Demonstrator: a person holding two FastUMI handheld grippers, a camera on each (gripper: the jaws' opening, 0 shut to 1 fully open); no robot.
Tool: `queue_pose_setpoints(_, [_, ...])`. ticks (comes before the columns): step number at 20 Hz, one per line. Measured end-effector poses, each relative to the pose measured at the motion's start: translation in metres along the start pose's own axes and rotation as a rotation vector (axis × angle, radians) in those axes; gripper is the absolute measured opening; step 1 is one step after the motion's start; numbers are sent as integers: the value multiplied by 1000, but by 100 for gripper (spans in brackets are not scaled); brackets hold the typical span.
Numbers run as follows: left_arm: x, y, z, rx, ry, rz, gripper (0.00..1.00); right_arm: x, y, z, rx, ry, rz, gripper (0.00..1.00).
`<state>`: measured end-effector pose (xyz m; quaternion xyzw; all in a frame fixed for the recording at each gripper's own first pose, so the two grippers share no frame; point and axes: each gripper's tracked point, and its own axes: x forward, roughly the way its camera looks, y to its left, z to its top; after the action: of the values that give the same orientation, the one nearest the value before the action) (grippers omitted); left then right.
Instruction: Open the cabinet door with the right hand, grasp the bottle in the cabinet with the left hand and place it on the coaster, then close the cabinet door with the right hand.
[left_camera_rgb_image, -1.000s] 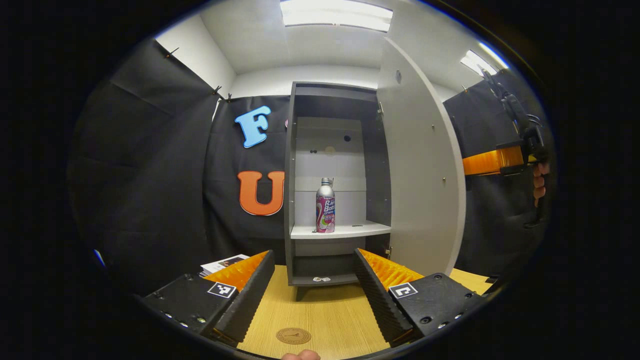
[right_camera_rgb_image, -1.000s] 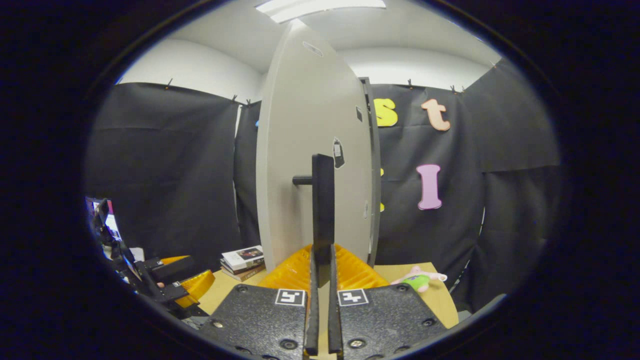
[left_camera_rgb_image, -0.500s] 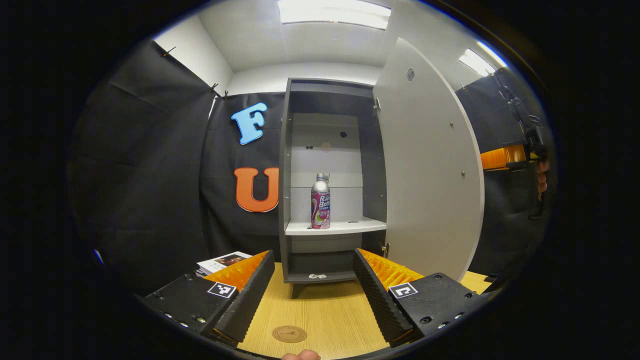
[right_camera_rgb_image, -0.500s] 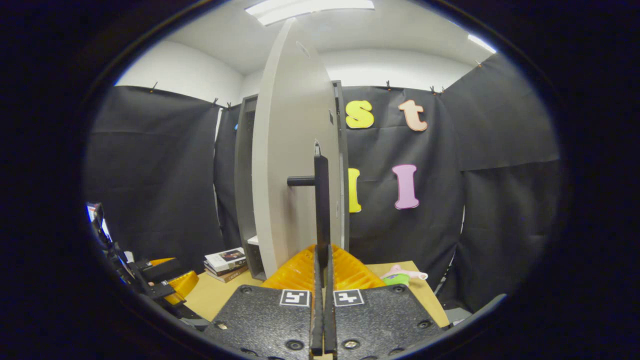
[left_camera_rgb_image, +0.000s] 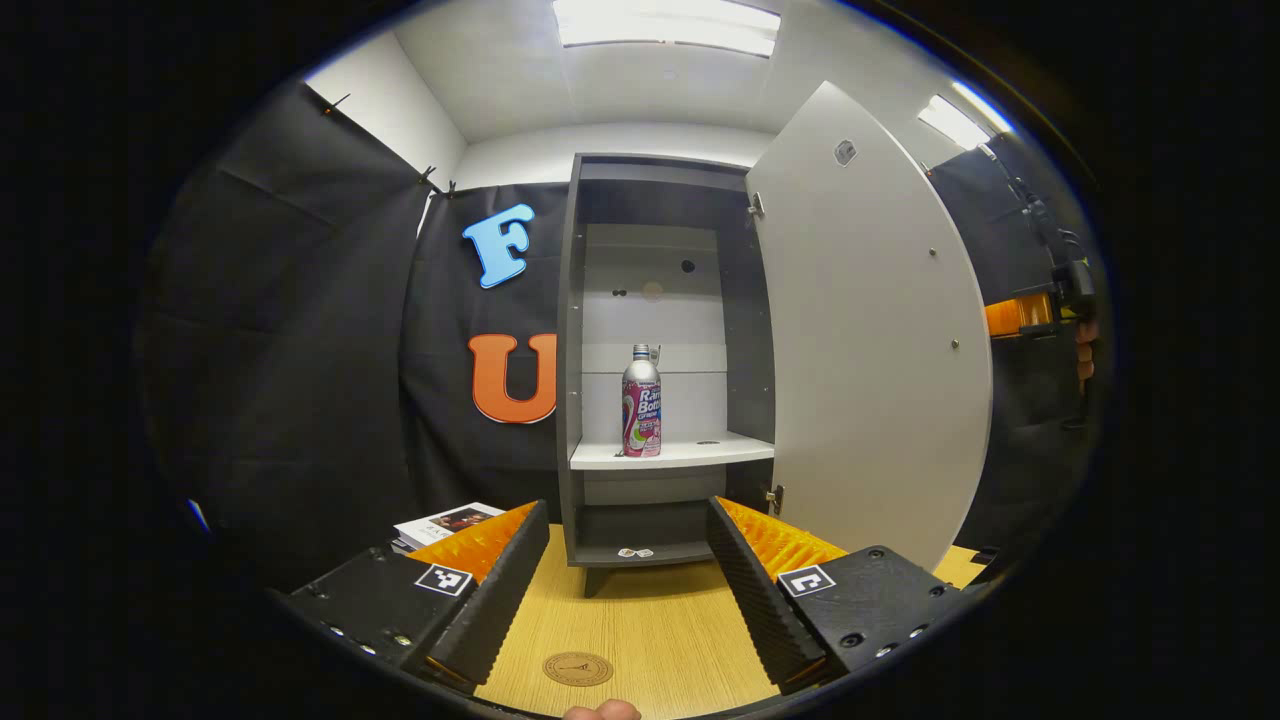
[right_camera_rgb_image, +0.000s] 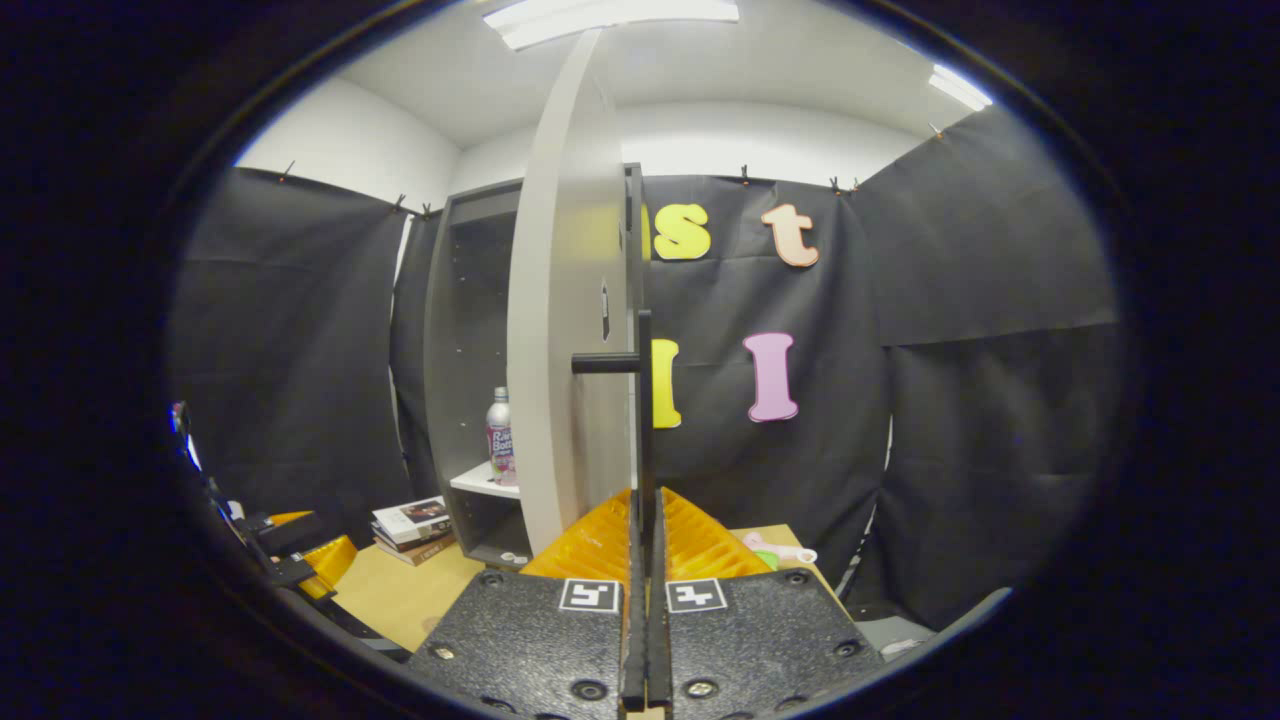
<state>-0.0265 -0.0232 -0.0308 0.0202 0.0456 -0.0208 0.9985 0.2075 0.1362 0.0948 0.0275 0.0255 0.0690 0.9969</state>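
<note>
The right gripper (right_camera_rgb_image: 645, 560) is clamped on the black handle (right_camera_rgb_image: 644, 420) of the cabinet door (left_camera_rgb_image: 880, 330), which stands swung open. The left gripper (left_camera_rgb_image: 628, 570) hangs with its fingers spread wide above the table (left_camera_rgb_image: 650, 640), near the round coaster (left_camera_rgb_image: 578, 668). The bottle (left_camera_rgb_image: 641, 402) stands upright on the cabinet's middle shelf (left_camera_rgb_image: 690, 453).

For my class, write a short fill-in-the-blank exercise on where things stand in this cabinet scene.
1. The bottle stands on a ____ inside the cabinet.
2. The right gripper is shut on the door's ____.
3. The coaster lies on the ____.
4. The left gripper is ____.

Missing words: shelf; handle; table; open
</note>
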Motion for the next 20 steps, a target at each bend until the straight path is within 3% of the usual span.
queue_pose_setpoints(6, [15,-16,-6,-19,20,-28,95,-7,-5,-3,2,-21,17,4])
queue_pose_setpoints(9, [28,-30,-12,-60,43,-68,95,-26,-34,-13,-9,-53,-23,6])
queue_pose_setpoints(10, [34,-33,-10,-63,43,-77,95,-30,-45,-14,-10,-64,-53,26])
queue_pose_setpoints(12, [52,-37,-2,-47,30,-84,95,-35,-59,-20,-5,-71,-104,53])
queue_pose_setpoints(16, [103,-46,22,-23,-29,-103,95,-38,-68,-29,43,-68,-118,72])
queue_pose_setpoints(20, [168,-36,43,-64,-61,-83,95,-41,-77,-32,36,-66,-132,77])
